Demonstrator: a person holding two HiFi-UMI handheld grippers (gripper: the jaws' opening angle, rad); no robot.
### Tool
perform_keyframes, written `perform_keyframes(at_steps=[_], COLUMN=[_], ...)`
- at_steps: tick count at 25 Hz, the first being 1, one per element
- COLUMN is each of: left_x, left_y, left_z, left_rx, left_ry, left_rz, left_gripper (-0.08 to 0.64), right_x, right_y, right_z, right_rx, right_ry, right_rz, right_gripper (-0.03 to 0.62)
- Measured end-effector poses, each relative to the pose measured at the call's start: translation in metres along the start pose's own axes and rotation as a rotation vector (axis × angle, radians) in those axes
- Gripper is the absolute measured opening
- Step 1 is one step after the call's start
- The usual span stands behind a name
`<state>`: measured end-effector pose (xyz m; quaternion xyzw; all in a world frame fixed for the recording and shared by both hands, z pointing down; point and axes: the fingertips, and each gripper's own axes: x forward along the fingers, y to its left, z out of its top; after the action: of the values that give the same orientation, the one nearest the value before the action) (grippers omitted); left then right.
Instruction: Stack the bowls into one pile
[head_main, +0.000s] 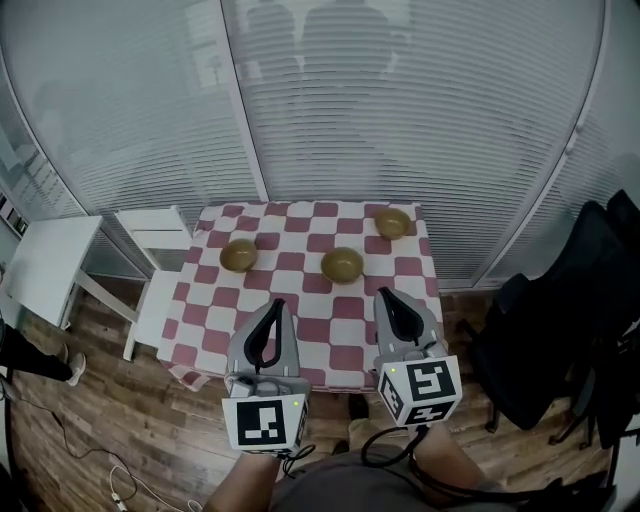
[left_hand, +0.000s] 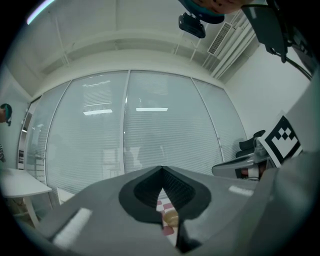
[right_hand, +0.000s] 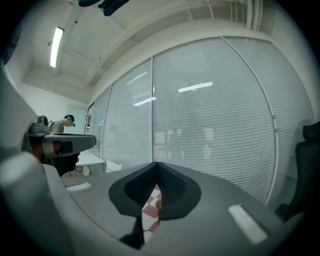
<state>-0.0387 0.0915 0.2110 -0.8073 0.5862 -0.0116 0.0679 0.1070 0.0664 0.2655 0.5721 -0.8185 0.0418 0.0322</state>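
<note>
A wall of frosted glass panels with horizontal slats (head_main: 420, 120) runs behind a small table (head_main: 300, 215) covered by a red-and-white checked cloth, standing on a wooden plank floor (head_main: 150, 440). A black office chair (head_main: 560, 330) stands off the table's right edge. A white side table (head_main: 45, 260) is well to the left, and a white chair (head_main: 150, 240) is just beside the table's left edge.

The left gripper (head_main: 277, 303) is over the near left part of the tabletop and the right gripper (head_main: 384, 293) over the near right part, both pointing toward the far edge. In each gripper view the jaws are pressed together at the tips with nothing between them: left (left_hand: 161, 169), right (right_hand: 156, 164).

Three olive-brown bowls sit apart on the cloth, unstacked. The middle bowl (head_main: 342, 264) is near the tabletop's centre, the left bowl (head_main: 239, 255) is toward the left edge, and the far bowl (head_main: 392, 222) is by the far right corner.
</note>
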Motion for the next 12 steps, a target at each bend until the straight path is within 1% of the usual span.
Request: perform_keyframes(at_steps=[6, 12], left_x=[0.046, 0.098], left_y=[0.000, 0.003], left_z=[-0.021, -0.024], left_rx=[0.008, 0.012], left_ry=[0.046, 0.053], left_rz=[0.004, 0.019], left_gripper=[0.000, 0.000], right_x=[0.044, 0.091], right_y=[-0.026, -0.057], right_z=[-0.018, -0.022], right_rx=[0.030, 0.039], right_ry=[0.038, 0.067], right_rz=[0.014, 0.032], right_gripper=[0.028, 0.028])
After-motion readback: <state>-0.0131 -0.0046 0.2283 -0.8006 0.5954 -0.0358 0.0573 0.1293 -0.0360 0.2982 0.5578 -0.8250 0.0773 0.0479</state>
